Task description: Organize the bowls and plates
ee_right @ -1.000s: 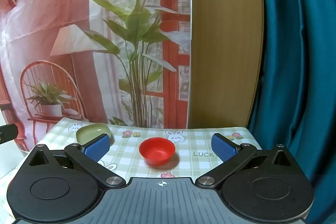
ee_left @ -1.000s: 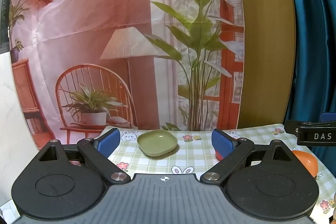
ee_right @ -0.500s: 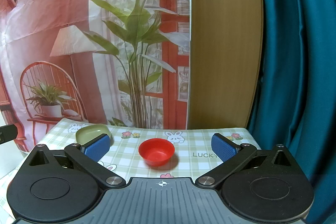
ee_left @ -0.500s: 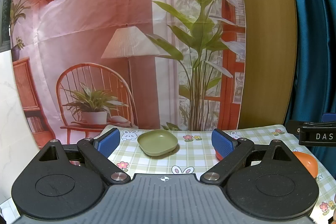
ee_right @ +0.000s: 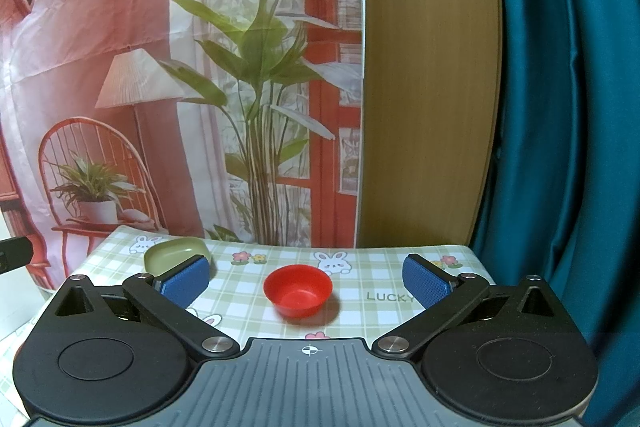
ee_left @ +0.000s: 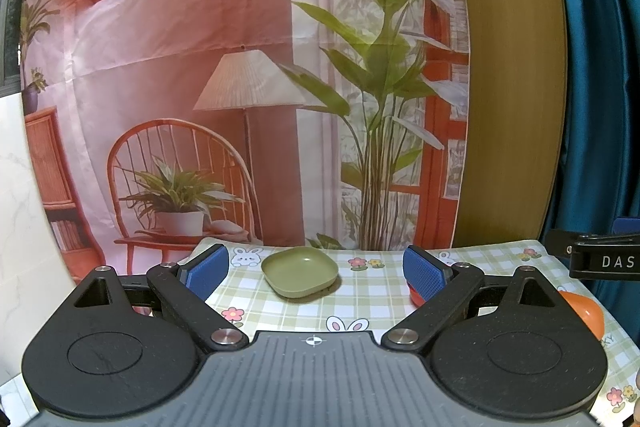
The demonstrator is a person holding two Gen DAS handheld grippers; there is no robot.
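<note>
Green square plate [ee_left: 300, 271] sits empty on the checked cloth of the desk [ee_left: 372, 301], ahead of the left tongs [ee_left: 316, 269], which are spread wide, holding nothing. Red bowl [ee_right: 298, 291] sits empty mid-desk, ahead of the right tongs [ee_right: 306, 277], also wide and holding nothing. Green plate [ee_right: 176, 253] shows at back left in the right view, partly behind the left pad [ee_right: 182, 285]. Orange bowl [ee_left: 584, 311] at right edge of left view, contents not visible. Versus a second ago: nothing moved, both tongs steady, only slight camera drift.
</note>
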